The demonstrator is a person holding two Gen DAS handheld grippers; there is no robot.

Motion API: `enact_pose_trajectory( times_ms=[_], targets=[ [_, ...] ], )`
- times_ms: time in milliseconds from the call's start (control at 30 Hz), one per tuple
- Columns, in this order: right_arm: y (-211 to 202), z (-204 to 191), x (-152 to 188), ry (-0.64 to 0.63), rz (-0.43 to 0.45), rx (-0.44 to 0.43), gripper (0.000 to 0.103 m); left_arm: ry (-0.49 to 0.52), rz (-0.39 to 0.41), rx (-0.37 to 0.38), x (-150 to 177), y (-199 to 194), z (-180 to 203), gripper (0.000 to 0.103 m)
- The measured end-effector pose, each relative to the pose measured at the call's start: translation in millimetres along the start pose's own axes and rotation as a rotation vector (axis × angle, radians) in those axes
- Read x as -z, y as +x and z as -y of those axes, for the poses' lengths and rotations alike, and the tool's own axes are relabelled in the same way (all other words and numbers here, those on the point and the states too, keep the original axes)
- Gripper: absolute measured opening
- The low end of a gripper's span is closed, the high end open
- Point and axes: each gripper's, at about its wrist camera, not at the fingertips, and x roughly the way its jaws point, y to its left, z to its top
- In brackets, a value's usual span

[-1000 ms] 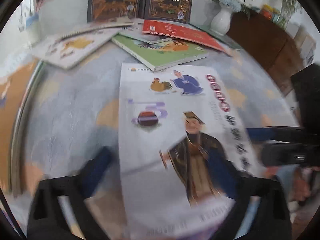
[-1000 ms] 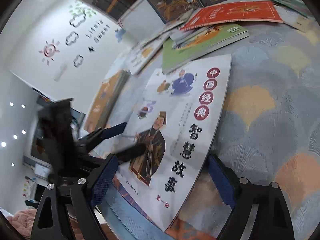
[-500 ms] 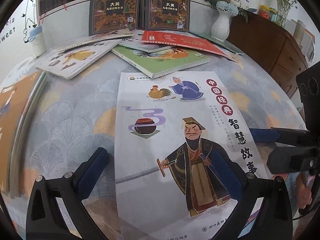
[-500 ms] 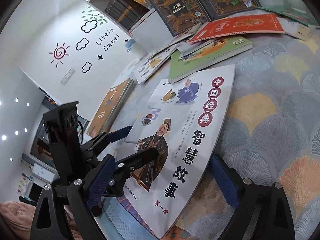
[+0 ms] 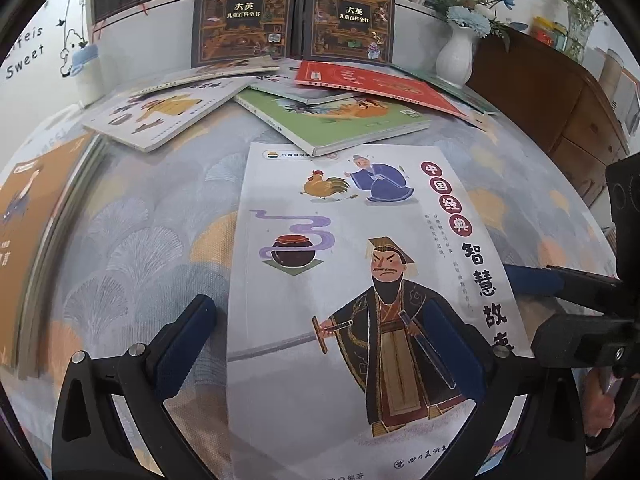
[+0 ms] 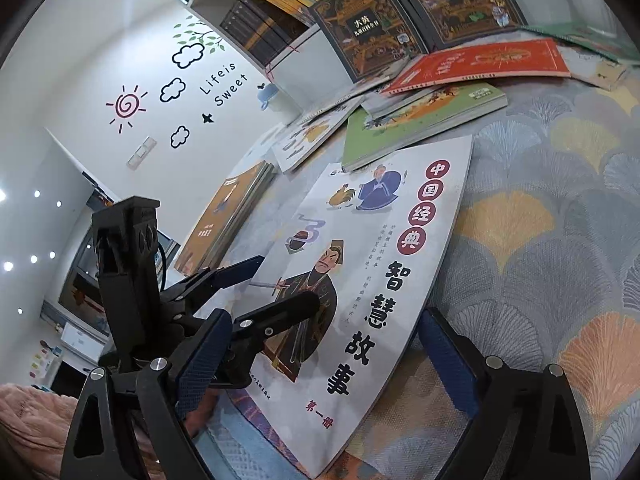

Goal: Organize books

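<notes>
A white picture book [image 5: 344, 264] with a bearded warrior on its cover lies on the patterned tablecloth; it also shows in the right wrist view [image 6: 372, 280]. My left gripper [image 5: 320, 344] is open, one finger left of the book and the other over its cover. My right gripper [image 6: 328, 352] is open astride the book's near corner. The left gripper [image 6: 256, 292] shows in the right wrist view at the book's left edge. The right gripper [image 5: 560, 292] shows at the book's right edge.
A green book [image 5: 336, 120], a red book [image 5: 376, 84] and a white book [image 5: 160, 112] lie scattered beyond. Two dark books [image 5: 244, 12] stand against a shelf. An orange stack [image 5: 28, 232] lies far left. A white vase [image 5: 454, 56] and a wooden cabinet [image 5: 560, 96] stand at right.
The left view has steadied and come slightly nearer over the book. The right gripper has drawn back a little along the book's corner. The book itself has not moved.
</notes>
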Motion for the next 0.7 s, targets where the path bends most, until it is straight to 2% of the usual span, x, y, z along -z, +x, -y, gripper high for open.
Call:
enact_pose_trajectory(
  times_ms=[67,133,233,267,300,367,433,500,633,700],
  targets=[
    [-1,1,-1,0.006,-0.004,0.006,0.090,0.022,-0.028,0.019,-3,0,-2,0.103],
    [-3,5,-3,0.038,-0.027,-0.001,0.082,-0.008,-0.054,0.029,-5,-5,-12,0.102],
    [-11,17,-5,0.088,-0.087,-0.066,0.071,-0.072,-0.107,0.085,-9,-10,-40,0.100],
    [-12,23,-6,0.108,-0.106,-0.086,0.064,-0.086,-0.132,0.122,-12,-10,-52,0.093],
    [-13,29,-7,0.125,-0.120,-0.098,0.062,-0.085,-0.146,0.140,-16,-11,-58,0.083],
    [-10,37,-11,0.153,-0.141,-0.114,0.054,-0.079,-0.179,0.156,-21,-8,-65,0.072],
    [-5,42,-16,0.163,-0.153,-0.125,0.052,-0.084,-0.178,0.168,-24,-4,-67,0.069],
    [-1,43,-21,0.158,-0.155,-0.124,0.050,-0.078,-0.165,0.153,-26,-1,-65,0.069],
    [8,40,-28,0.128,-0.154,-0.107,0.049,-0.019,-0.125,0.048,-27,4,-47,0.071],
    [12,40,-32,0.120,-0.152,-0.106,0.048,-0.059,-0.116,0.065,-29,4,-52,0.068]
  ],
)
